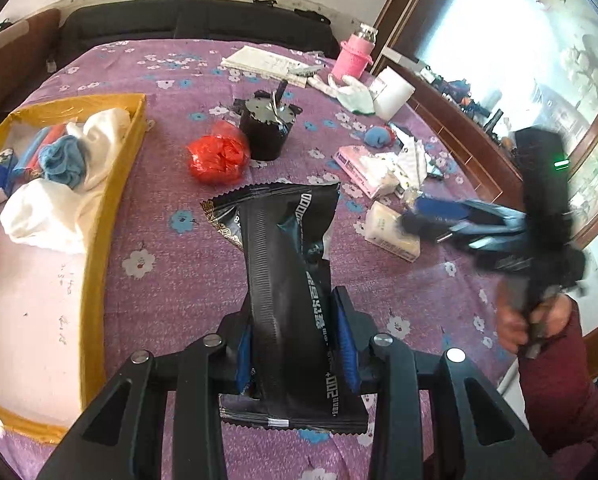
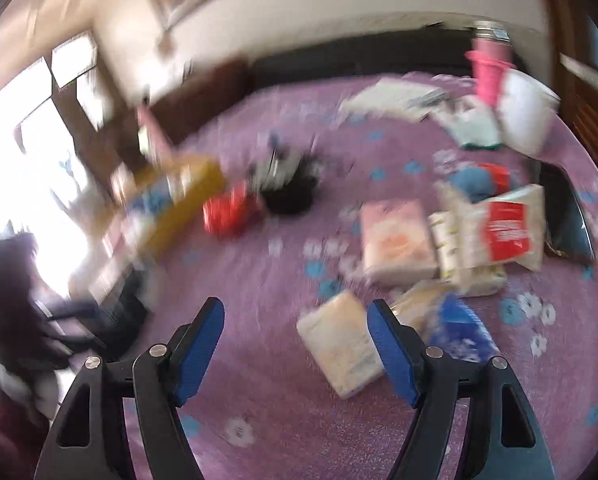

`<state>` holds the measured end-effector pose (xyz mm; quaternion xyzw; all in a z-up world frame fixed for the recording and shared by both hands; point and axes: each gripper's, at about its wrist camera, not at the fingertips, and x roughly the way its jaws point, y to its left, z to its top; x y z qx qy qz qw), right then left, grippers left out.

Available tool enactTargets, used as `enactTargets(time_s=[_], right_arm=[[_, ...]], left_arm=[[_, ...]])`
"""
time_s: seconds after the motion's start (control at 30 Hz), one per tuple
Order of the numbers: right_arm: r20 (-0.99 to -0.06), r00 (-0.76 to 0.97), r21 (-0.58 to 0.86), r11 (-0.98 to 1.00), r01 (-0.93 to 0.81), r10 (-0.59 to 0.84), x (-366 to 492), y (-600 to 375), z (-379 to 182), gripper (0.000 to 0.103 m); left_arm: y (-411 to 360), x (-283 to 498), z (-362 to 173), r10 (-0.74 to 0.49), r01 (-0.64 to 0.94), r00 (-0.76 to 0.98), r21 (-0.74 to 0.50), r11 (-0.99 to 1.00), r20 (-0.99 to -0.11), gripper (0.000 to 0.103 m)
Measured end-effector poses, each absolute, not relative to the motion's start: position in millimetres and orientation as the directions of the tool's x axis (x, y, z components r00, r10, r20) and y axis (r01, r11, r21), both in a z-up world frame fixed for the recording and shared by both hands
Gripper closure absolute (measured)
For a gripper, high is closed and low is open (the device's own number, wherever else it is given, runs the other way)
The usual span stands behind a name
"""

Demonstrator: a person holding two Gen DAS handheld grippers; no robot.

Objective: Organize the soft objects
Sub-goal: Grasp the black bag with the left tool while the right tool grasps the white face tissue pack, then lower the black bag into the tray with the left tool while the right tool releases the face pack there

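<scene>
The left gripper (image 1: 295,344) was clamped tight on the long black foil packet (image 1: 287,280), which stood lifted above the purple flowered bedspread (image 1: 171,280). At ten o'clock from it sat the yellow-edged cardboard box (image 1: 99,216), already holding white and blue cloths (image 1: 65,160). The right gripper (image 2: 295,344) had its blue pads spread apart, gripping nothing, over the bedspread with a cream tissue pack (image 2: 339,348) below, just at its two o'clock side.
</scene>
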<state>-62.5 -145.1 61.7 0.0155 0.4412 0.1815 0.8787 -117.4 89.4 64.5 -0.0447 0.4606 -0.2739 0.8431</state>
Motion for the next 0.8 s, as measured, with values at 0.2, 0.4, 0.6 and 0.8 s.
enactTargets(time_s=[0.2,0.4,0.6,0.8], right_arm=[[-0.847,0.489,0.067,0.955,-0.289,0.208,-36,-135,33,0.025],[-0.867,0.473,0.012,0.955,-0.298,0.158,-42,-134,23,0.03],[-0.868,0.473,0.031,0.968,-0.25,0.15,-49,-137,30,0.052],[-0.838,0.509,0.081,0.968,-0.238,0.195,-52,-126,54,0.052]], left_arm=[[127,-124,73,-0.482,0.359,0.472,-0.338,0.87,-0.738,0.069],[181,-122,74,-0.453,0.25,0.516,-0.378,0.891,-0.727,0.069],[221,-126,82,-0.472,0.201,0.546,-0.44,0.876,-0.692,0.069],[257,-129,98,-0.457,0.165,0.602,-0.458,0.873,-0.655,0.069]])
